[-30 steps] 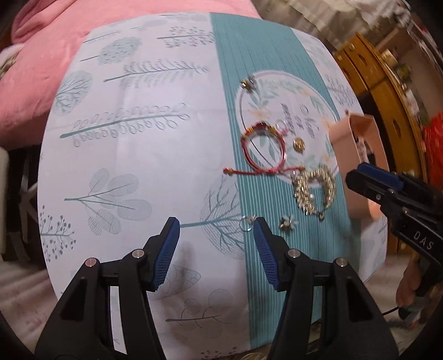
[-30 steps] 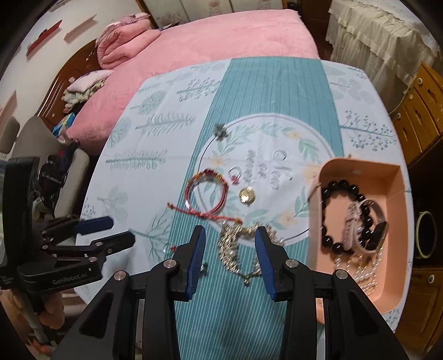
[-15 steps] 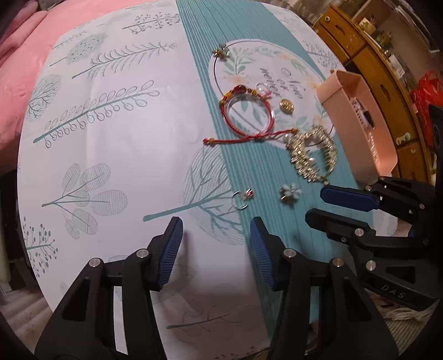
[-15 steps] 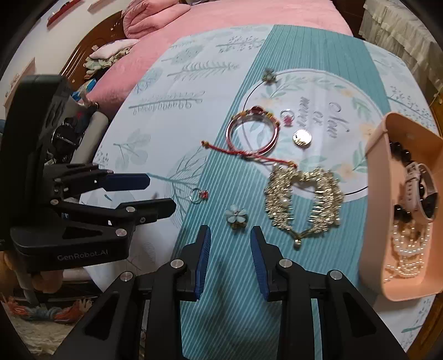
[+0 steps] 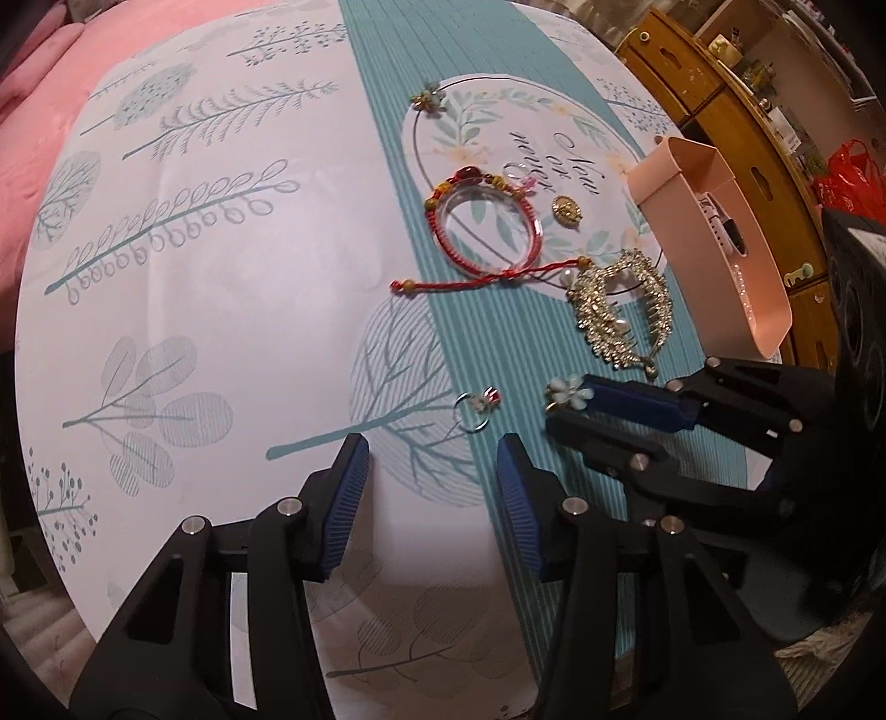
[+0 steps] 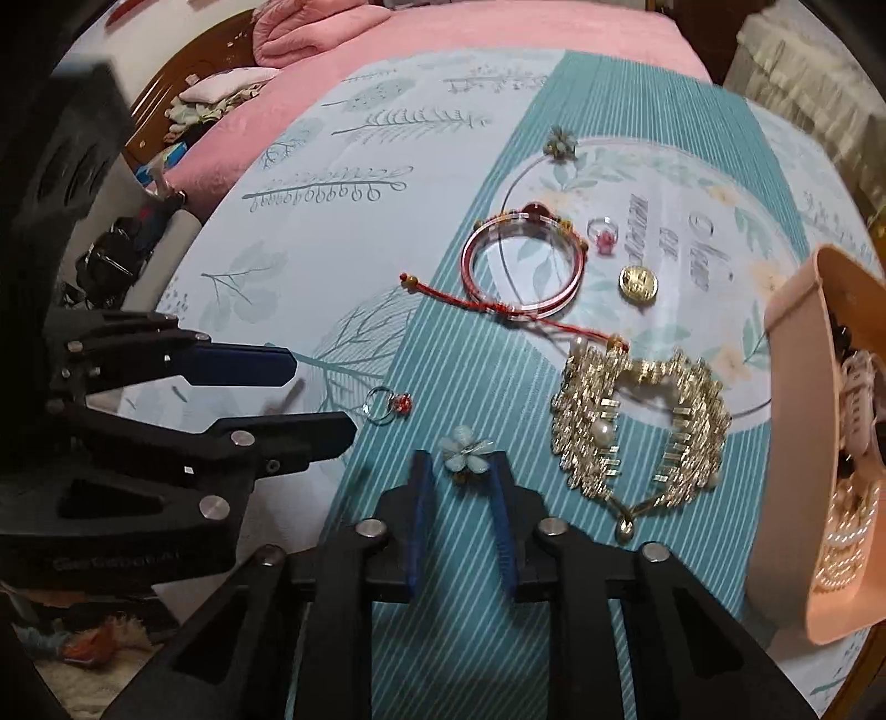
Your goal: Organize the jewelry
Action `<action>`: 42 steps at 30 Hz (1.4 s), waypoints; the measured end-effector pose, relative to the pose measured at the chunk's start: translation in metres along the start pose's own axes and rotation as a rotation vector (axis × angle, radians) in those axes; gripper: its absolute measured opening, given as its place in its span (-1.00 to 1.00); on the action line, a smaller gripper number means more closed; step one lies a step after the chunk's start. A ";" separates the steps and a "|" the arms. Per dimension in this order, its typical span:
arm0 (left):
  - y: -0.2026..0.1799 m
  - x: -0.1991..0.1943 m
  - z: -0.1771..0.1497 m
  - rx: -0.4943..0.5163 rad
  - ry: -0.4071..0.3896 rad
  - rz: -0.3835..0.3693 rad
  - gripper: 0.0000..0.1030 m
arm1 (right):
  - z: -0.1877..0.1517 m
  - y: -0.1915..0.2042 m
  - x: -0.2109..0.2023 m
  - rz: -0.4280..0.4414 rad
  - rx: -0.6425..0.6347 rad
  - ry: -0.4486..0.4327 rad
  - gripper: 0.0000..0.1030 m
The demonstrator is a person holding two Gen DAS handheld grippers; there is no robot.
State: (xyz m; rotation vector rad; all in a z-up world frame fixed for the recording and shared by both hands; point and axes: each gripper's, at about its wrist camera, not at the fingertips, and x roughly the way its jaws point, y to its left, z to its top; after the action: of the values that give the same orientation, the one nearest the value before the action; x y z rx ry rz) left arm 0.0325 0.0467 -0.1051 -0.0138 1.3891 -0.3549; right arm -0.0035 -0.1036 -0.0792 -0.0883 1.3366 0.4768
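A pale blue flower brooch [image 6: 465, 450] lies on the teal stripe of the tablecloth. My right gripper [image 6: 460, 466] is open with a finger on either side of it; the brooch also shows at the right gripper's tips in the left wrist view [image 5: 570, 391]. A small silver ring with a red stone [image 5: 477, 409] lies just ahead of my open, empty left gripper [image 5: 432, 450]; it also shows in the right wrist view [image 6: 389, 405]. Farther off lie a red cord bracelet [image 6: 520, 271], a gold necklace [image 6: 637, 421], a gold coin [image 6: 638, 283], a pink ring [image 6: 603, 231] and another flower brooch [image 6: 560, 143].
A peach tray [image 6: 797, 387] at the right table edge holds a watch, dark beads and pearls. A pink bed [image 6: 498, 27] lies beyond the table. A wooden cabinet [image 5: 720, 111] stands to the right. The table's near edge is just below both grippers.
Both grippers have moved forward and lower. My right gripper has come around the blue flower brooch. My left gripper has neared the red-stone ring.
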 end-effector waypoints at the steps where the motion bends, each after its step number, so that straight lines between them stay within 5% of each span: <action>1: -0.002 0.001 0.002 0.004 0.000 0.000 -0.12 | 0.001 0.001 0.000 -0.009 -0.016 -0.007 -0.72; 19: -0.032 0.022 0.019 0.140 0.036 0.017 -0.73 | -0.029 -0.032 -0.028 0.021 0.086 -0.021 -0.73; 42: -0.059 0.032 0.029 0.219 0.056 0.099 -0.79 | -0.058 -0.044 -0.058 0.022 0.132 -0.080 -0.73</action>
State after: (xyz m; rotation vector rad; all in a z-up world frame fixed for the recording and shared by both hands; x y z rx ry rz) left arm 0.0505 -0.0232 -0.1171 0.2453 1.3940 -0.4257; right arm -0.0483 -0.1782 -0.0477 0.0545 1.2882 0.4055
